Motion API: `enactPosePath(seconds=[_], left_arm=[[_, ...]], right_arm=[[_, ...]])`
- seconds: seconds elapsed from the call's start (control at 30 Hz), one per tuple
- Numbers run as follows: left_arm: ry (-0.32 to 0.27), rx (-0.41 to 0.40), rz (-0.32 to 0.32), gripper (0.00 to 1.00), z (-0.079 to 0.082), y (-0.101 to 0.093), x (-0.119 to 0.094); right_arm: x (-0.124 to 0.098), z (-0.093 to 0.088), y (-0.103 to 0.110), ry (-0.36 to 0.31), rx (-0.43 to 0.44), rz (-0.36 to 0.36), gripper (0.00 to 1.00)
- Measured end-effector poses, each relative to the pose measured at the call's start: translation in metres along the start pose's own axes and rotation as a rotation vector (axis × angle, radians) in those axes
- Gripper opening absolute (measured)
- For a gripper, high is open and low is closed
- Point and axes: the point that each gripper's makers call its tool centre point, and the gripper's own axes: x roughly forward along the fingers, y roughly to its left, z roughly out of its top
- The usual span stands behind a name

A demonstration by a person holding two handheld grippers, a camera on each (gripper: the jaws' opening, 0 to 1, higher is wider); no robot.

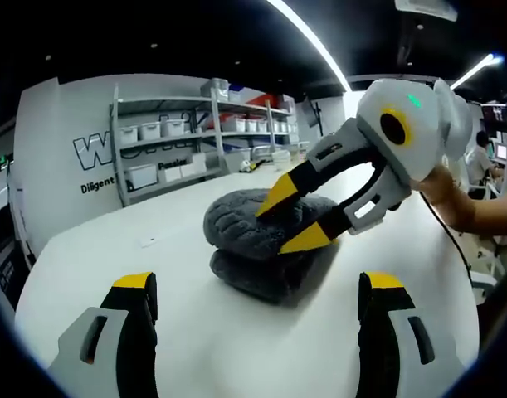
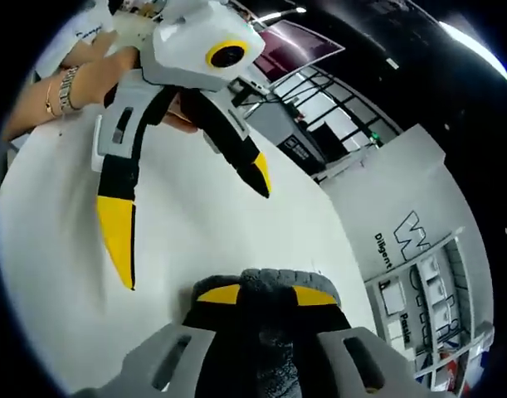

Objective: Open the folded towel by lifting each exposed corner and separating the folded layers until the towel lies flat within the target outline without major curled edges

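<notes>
A dark grey folded towel (image 1: pixel 245 240) lies in a thick bundle on the white table (image 1: pixel 112 249). My right gripper (image 1: pixel 293 218) reaches in from the right, one yellow tip on top of the towel and the other at the fold line, shut on the upper layer. In the right gripper view the towel (image 2: pixel 265 286) fills the narrow gap between those jaws. My left gripper (image 1: pixel 257 286) stands wide open just short of the towel with nothing between its jaws. It also hangs open over the table as the left gripper (image 2: pixel 189 207) in the right gripper view.
Metal shelves with white bins (image 1: pixel 178 133) stand against the lettered wall beyond the table's far edge. A person (image 1: pixel 485 153) sits at the far right. A hand with a bracelet (image 2: pixel 66 87) holds the left gripper. Bare table (image 2: pixel 203 240) surrounds the towel.
</notes>
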Motion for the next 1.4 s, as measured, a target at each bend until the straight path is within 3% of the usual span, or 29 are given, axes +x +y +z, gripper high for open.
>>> enactPosePath(seconds=[0.17,0.33,0.6,1.07,1.4], left_arm=[[0.012,0.001,0.003,0.99,-0.002,0.001,0.0],[0.013,0.005,0.003,0.99,-0.001,0.001,0.001],[0.013,0.005,0.002,0.99,-0.001,0.0,0.0],[0.016,0.006,0.004,0.99,-0.001,0.0,0.001],[0.023,0.01,0.0,0.99,-0.003,-0.003,0.002]], right_arm=[[-0.001,0.002,-0.002,-0.02,-0.01,-0.005,0.04],[-0.003,0.002,-0.003,-0.036,-0.011,-0.003,0.02],[-0.013,0.002,-0.019,-0.07,0.038,-0.059,0.02],[-0.056,-0.009,-0.063,-0.105,0.111,-0.198,0.01],[-0.089,-0.036,-0.09,-0.097,0.184,-0.295,0.01]])
